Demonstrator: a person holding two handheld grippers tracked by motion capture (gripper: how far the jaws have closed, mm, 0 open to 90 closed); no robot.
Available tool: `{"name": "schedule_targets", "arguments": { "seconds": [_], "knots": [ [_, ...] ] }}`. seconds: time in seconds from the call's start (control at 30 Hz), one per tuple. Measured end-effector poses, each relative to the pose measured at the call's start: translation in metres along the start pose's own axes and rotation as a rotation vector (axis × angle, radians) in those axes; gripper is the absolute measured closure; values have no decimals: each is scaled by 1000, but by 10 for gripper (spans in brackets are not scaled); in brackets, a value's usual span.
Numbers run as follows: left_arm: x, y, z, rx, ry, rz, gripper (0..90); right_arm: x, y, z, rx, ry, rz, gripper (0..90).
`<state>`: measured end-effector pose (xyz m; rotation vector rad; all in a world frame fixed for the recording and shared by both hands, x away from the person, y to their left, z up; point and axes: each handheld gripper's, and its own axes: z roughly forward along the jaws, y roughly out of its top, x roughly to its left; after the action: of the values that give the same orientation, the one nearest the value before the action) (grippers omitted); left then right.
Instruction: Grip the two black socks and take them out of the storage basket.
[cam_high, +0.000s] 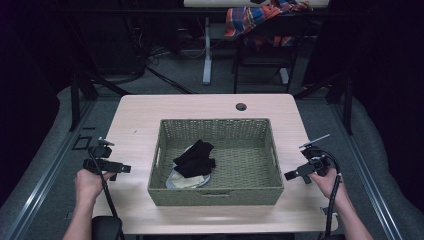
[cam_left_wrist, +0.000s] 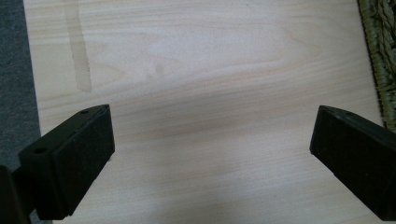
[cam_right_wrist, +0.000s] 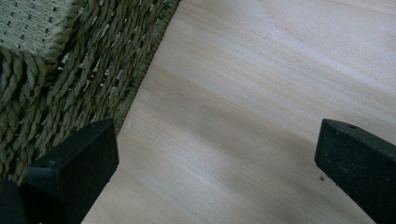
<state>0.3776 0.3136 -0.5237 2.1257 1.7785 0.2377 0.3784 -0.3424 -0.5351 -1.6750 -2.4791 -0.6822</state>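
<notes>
Both grippers, left (cam_high: 125, 169) and right (cam_high: 289, 175), flank the woven basket (cam_high: 215, 195) (black cloth (cam_high: 196, 159) inside) with fingers released over the worktop (cam_high: 140, 112).

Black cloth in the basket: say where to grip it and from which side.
Probably grip the black cloth at its raised upper fold, coming straight down from above: the basket walls block any sideways approach, and the cloth lies bunched on top of a pale item, so a high pinch should lift it alone.
</notes>
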Motion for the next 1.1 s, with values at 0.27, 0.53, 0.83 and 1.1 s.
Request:
{"name": "schedule_targets", "arguments": {
  "seconds": [0.27,0.53,0.83,1.1],
  "knots": [
    [1,-1,0,3,2,3,3,0,1,1,5,10,-2,0],
    [2,0,-4,-17,-15,-7,3,0,1,3,1,8,1,0],
    [2,3,-18,-38,-9,8,3,1,2,2,4,11,-4,0],
    [-7,8,-31,-71,-1,30,3,-1,2,0,22,10,-17,0]
  ]
}}
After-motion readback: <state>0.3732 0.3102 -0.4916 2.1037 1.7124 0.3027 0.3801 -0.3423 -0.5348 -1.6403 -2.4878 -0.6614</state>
